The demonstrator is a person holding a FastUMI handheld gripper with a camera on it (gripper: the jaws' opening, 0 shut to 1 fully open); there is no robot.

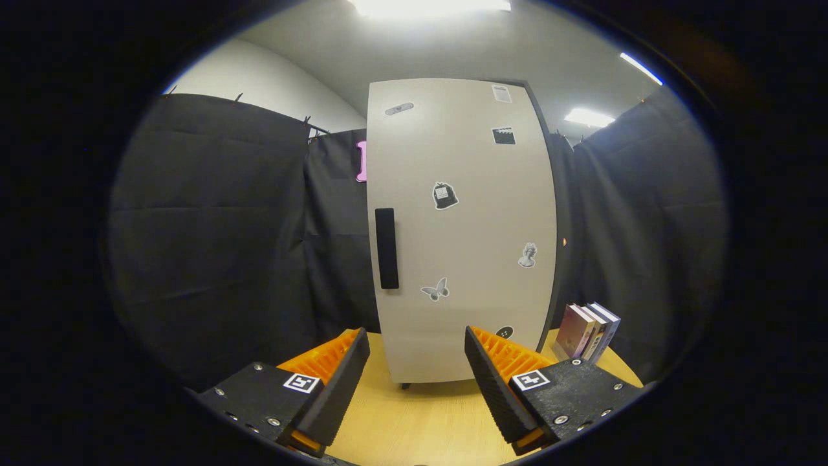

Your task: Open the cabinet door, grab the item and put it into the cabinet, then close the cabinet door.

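I hold my gripper (417, 362) low over the wooden table (414, 421), level and pointed straight at the cabinet (462, 226). Its two black fingers with orange ribbed backs are spread wide, pinching nothing; bare tabletop lies between them.

The cabinet stands just ahead of my fingertips, upright on the table, and its pale door (453, 259) is closed, flat to me. The black vertical handle (386, 248) sits along the door's left edge, above and slightly inside my left finger (336, 382), well clear of it. Several small stickers dot the door: a butterfly (436, 289) near the handle, a bust figure (528, 255) toward the right edge, others higher up.

Beyond my right finger (495, 382), to the right of the cabinet's lower corner, a small row of books (587, 331) stands upright on the table. They are close beside the cabinet's side, though I cannot tell whether they touch it, since the bend of the lens squeezes that gap. My gripper is apart from both books and door.
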